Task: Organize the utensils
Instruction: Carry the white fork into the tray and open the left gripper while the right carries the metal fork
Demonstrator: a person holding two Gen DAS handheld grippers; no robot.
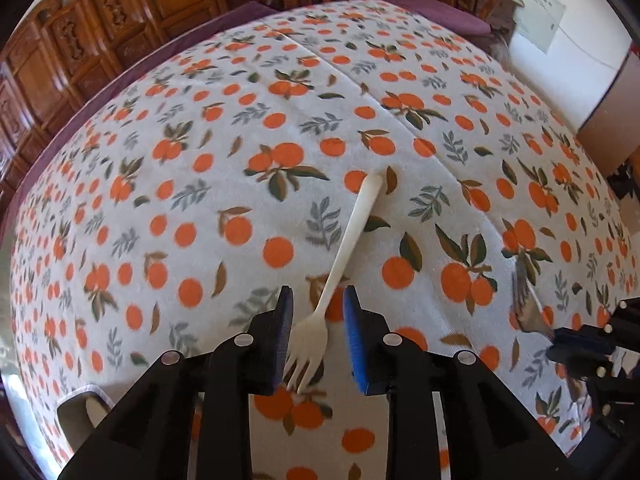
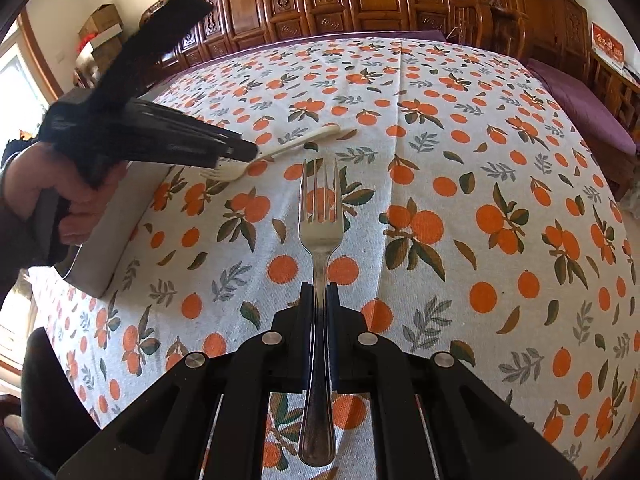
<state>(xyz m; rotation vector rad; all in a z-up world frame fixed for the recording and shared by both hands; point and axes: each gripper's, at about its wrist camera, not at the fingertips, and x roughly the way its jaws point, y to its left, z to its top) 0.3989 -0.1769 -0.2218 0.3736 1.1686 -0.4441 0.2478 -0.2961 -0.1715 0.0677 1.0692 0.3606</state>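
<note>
Two forks showing, both over an orange-print cloth [image 1: 224, 168]. Left wrist view: left gripper [image 1: 318, 300] hanging over the white fork [image 1: 340, 264], jaws standing apart with the fork neck between them, pads not pressing on it; white fork lying flat on the cloth, tines toward the camera, handle pointing away. A grey box [image 1: 76, 408] corner sitting at lower left. Right gripper [image 1: 560, 340] poking in at the right edge with the metal fork [image 1: 528, 304], blurred.

Right wrist view: right gripper [image 2: 319, 300] pinching the metal fork [image 2: 320, 240] by its handle, jaws pressed on it, tines pointing away, fork above the cloth [image 2: 460, 152]. Left gripper [image 2: 250, 152] reaching down at the white fork [image 2: 280, 148], which is lying just beside the grey box [image 2: 116, 224]. A hand [image 2: 64, 196] gripping the left tool; whether its tips are touching the fork is hard to tell here
</note>
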